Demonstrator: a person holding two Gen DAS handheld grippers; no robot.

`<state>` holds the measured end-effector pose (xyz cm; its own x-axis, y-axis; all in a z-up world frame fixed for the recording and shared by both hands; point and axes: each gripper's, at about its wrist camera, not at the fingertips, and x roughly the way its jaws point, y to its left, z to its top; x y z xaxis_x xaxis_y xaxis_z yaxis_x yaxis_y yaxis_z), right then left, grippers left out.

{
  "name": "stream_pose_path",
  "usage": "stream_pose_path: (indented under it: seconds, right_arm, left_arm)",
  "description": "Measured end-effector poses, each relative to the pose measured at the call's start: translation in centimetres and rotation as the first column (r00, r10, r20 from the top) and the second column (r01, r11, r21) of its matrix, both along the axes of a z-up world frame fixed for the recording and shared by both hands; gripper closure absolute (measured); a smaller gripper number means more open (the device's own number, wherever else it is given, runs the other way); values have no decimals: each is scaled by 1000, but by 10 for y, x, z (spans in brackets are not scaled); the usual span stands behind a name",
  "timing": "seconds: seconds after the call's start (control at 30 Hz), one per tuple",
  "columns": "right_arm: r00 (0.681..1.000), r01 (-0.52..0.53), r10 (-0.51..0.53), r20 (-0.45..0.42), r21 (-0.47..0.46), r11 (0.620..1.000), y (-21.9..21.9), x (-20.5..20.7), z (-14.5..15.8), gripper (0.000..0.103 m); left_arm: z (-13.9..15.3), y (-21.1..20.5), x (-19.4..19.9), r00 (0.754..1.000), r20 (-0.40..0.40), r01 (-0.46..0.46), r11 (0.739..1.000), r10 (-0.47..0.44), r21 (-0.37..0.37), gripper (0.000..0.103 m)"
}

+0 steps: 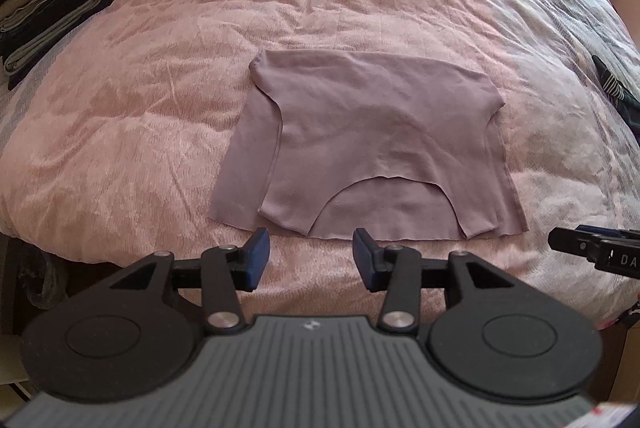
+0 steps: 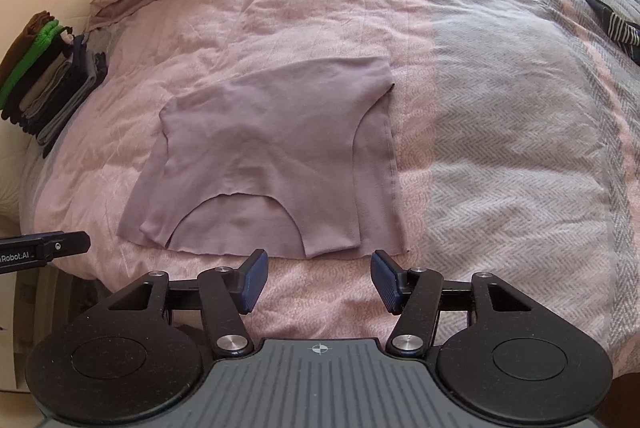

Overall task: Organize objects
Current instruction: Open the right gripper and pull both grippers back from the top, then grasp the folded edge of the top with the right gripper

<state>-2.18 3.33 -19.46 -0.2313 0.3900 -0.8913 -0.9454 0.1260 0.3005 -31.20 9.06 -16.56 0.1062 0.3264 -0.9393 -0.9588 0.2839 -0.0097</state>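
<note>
Both grippers, left gripper and right gripper, hover spread apart and empty just short of the mauve garment's near hem; it lies flat mid-bedspread, clothes stack well apart leftward.

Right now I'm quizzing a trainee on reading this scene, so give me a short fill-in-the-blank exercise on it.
1. The mauve garment lies flat on the ____.
2. Both the left tool and the right tool are ____ and hold nothing.
3. The stack of folded clothes has one bright ____ layer near its top.
4. The striped sock lies to the garment's ____.

Missing words: bed; open; green; right
</note>
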Motion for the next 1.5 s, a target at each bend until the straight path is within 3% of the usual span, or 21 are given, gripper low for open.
stream_pose_path:
  seconds: [0.27, 0.43, 0.6, 0.8, 1.03, 1.17, 1.3, 1.37, 1.5]
  right_arm:
    - [994, 105, -104, -15, 117, 988, 8, 31, -11, 49]
    - [990, 129, -114, -85, 202, 971, 19, 55, -26, 49]
    - [976, 167, -136, -171, 188, 968, 44, 76, -62, 49]
    - [931, 254, -214, -295, 105, 961, 76, 105, -127, 49]
    - [807, 300, -210, -552, 77, 951, 106, 139, -168, 49]
    - [765, 271, -165, -623, 79, 959, 120, 139, -179, 49]
    - [770, 242, -136, -623, 89, 966, 129, 134, -181, 60]
    - [759, 256, -152, -633, 76, 964, 125, 137, -185, 70]
    - [742, 257, -171, -648, 40, 966, 115, 143, -191, 81]
  left_arm:
    - [-20, 21, -24, 999, 37, -14, 1000, 14, 12, 62]
    - [-29, 46, -49, 995, 93, -32, 999, 29, 26, 62]
    - [-50, 86, -63, 986, 165, -29, 999, 24, 30, 62]
    - [-97, 139, -77, 970, 237, -37, 998, 49, -55, 63]
    - [-121, 174, -82, 955, 294, 6, 994, 25, -105, 63]
    - [-124, 187, -90, 949, 307, -35, 994, 67, -108, 63]
    - [-122, 188, -99, 940, 321, -85, 991, 114, -102, 63]
    - [-122, 185, -102, 939, 315, -112, 989, 139, -100, 63]
    - [-121, 173, -105, 935, 313, -143, 985, 166, -96, 63]
